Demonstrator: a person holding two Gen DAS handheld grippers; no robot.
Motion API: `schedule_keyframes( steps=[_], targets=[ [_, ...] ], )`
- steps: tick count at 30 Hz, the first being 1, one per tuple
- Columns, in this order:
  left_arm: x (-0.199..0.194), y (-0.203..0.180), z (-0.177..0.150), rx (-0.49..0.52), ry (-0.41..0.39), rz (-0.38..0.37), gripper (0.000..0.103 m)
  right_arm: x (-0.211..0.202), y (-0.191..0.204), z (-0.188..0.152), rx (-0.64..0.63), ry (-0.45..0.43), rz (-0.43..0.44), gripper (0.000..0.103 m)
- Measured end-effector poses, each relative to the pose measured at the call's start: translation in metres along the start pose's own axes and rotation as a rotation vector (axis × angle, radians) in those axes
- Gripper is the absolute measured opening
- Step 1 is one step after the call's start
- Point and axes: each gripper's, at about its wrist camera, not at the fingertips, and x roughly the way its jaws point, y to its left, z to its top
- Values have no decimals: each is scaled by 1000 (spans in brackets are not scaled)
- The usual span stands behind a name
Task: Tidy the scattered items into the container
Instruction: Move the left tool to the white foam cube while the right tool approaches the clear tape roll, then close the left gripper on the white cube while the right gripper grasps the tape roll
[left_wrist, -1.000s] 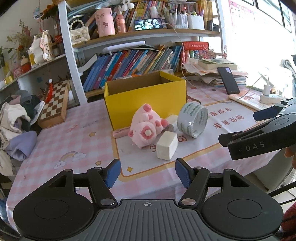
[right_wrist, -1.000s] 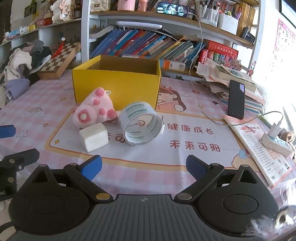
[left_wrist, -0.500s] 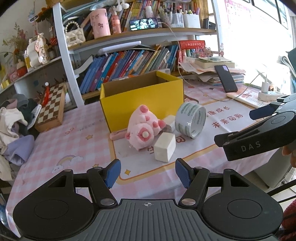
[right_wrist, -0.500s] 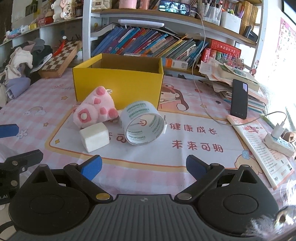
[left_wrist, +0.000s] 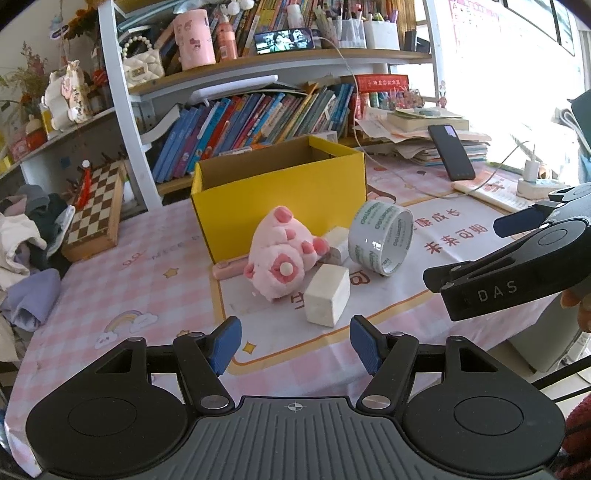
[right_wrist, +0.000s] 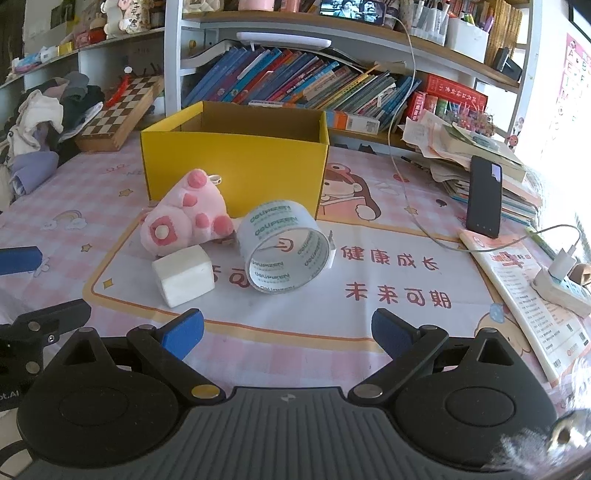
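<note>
On the near edge of the table: I had both tongs hanging above the pink checked cloth, tilted down toward the clutter.
Left tongs: I saw the two blue pads spread apart with only cloth between them; released, gripping nothing.
Right tongs: spread wider, nothing between the pads; released. In the left view its black body reached in from the right edge.
White block: the nearest thing to my left tongs, just beyond the pads, resting on the white mat with the orange border.
Plush toy: pink, lying on its side, just behind the block and close against the box front.
Second white block: smaller, wedged between the plush toy and the tape.
Tape roll: clear, green print, standing on its edge right of the toy, its hole turned toward my right tongs.
Pink stick: I could only see one end, lying at the foot of the box, left of the toy.
Box: yellow cardboard, open at the top, behind all the scattered things; none of them was inside that I could see.
Farther off: a phone propped on a book pile to the right, a chessboard to the left, bookshelves behind.
</note>
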Motion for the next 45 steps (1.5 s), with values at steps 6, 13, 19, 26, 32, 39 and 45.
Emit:
schedule_keyframes(
  steps=[6, 13, 19, 26, 32, 39, 45],
  targets=[
    [9, -3, 3, 10, 16, -13, 66, 7, -4, 6, 3, -4, -2, 98],
    [21, -8, 10, 17, 17, -30, 66, 15, -12, 10, 6, 6, -7, 98],
    [31, -9, 13, 11, 27, -37, 66, 25, -16, 14, -4, 18, -2, 98],
    [43, -7, 17, 10, 45, -34, 66, 38, -18, 22, -9, 33, 17, 98],
    [54, -7, 19, 10, 65, -50, 66, 50, -19, 28, -9, 55, 37, 98],
    [67, -3, 21, -7, 83, -66, 66, 63, -21, 34, -1, 86, 59, 98],
    [76, -2, 23, -10, 98, -67, 66, 73, -21, 39, -8, 102, 71, 98]
  ],
)
